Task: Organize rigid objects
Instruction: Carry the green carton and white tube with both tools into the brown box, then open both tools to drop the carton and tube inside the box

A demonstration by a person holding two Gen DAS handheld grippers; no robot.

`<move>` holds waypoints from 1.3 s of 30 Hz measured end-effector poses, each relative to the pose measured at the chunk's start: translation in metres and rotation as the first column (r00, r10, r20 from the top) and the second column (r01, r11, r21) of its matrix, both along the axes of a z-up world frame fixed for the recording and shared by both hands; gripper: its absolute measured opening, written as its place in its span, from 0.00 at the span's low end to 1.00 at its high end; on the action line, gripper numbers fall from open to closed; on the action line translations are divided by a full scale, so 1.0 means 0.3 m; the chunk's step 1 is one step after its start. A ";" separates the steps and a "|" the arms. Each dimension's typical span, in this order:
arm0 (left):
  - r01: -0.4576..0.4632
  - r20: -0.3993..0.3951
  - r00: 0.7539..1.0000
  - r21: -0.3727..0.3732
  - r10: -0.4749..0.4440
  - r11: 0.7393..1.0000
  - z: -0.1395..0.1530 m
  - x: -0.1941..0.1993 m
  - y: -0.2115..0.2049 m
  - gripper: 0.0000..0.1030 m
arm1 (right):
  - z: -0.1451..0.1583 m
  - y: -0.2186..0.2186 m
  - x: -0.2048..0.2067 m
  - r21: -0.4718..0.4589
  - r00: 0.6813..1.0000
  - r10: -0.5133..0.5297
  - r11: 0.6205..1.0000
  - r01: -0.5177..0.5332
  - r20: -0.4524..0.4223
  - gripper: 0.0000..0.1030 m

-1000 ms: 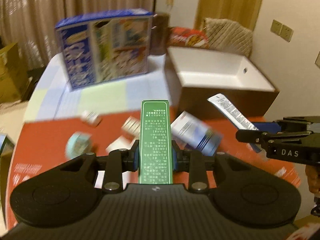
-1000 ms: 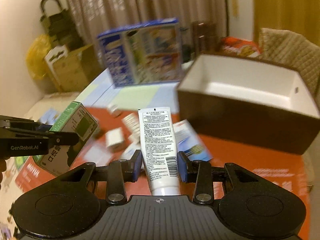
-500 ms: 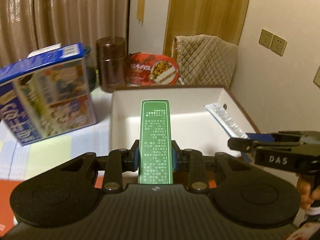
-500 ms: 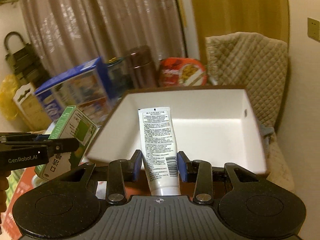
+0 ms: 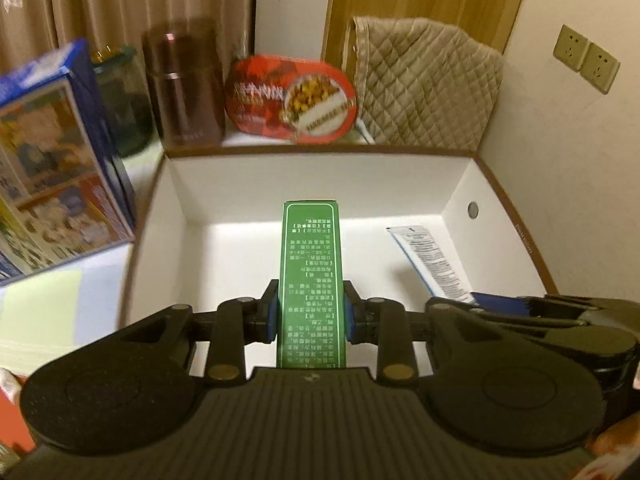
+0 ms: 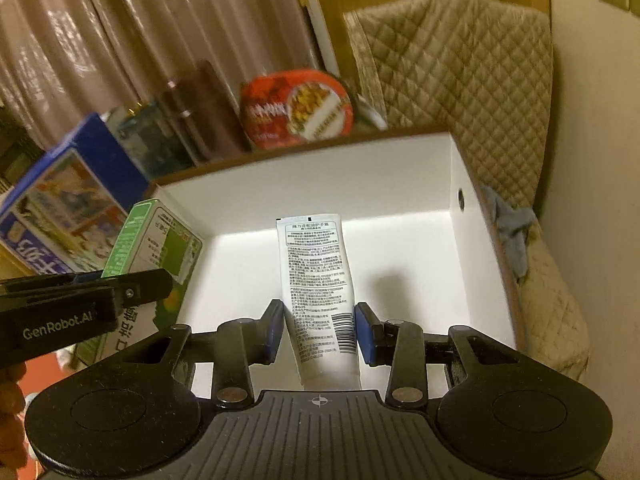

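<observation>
My left gripper [image 5: 310, 314] is shut on a tall green carton [image 5: 310, 264], which stands out forward over the inside of a white box with brown outer walls [image 5: 320, 152]. My right gripper [image 6: 320, 330] is shut on a white tube with printed text [image 6: 318, 280], also above the box's white floor [image 6: 400, 248]. In the left wrist view the right gripper [image 5: 500, 306] and its tube [image 5: 430, 264] sit at the right. In the right wrist view the left gripper [image 6: 84, 292] with the green carton [image 6: 160, 248] hangs at the box's left wall. The box floor looks bare.
Behind the box stand a brown flask [image 5: 184, 84], a red round food tub [image 5: 290, 98] and a quilted beige cover [image 5: 424, 84]. A blue picture carton [image 5: 52, 184] stands left of the box. The wall with sockets [image 5: 586, 58] is close on the right.
Both grippers have carried their items from above the red mat with its scattered small packs to over the white box, which now fills both views. The right wrist view has tilted.
</observation>
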State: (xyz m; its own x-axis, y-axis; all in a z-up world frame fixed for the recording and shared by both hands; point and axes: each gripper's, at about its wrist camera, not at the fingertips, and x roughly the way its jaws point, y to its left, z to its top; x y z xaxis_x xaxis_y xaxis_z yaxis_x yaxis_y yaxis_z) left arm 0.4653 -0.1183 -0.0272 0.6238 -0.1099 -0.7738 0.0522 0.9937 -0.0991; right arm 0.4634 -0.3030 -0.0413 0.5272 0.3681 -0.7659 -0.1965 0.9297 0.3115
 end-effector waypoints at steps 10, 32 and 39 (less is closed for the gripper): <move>0.001 -0.055 0.999 -0.026 -0.003 1.000 -0.073 0.058 -0.015 0.25 | -0.072 0.017 0.050 -0.021 0.998 0.003 1.000 -0.004 -0.055 0.34; -0.058 -0.029 0.998 0.022 0.058 0.998 -0.009 -0.048 0.049 0.51 | -0.058 0.039 0.021 -0.024 0.998 0.063 0.998 -0.063 0.022 0.62; -0.097 -0.017 0.995 0.000 0.097 0.995 0.039 -0.176 0.126 0.52 | -0.017 0.029 -0.060 0.014 0.995 0.081 0.997 -0.082 0.052 0.62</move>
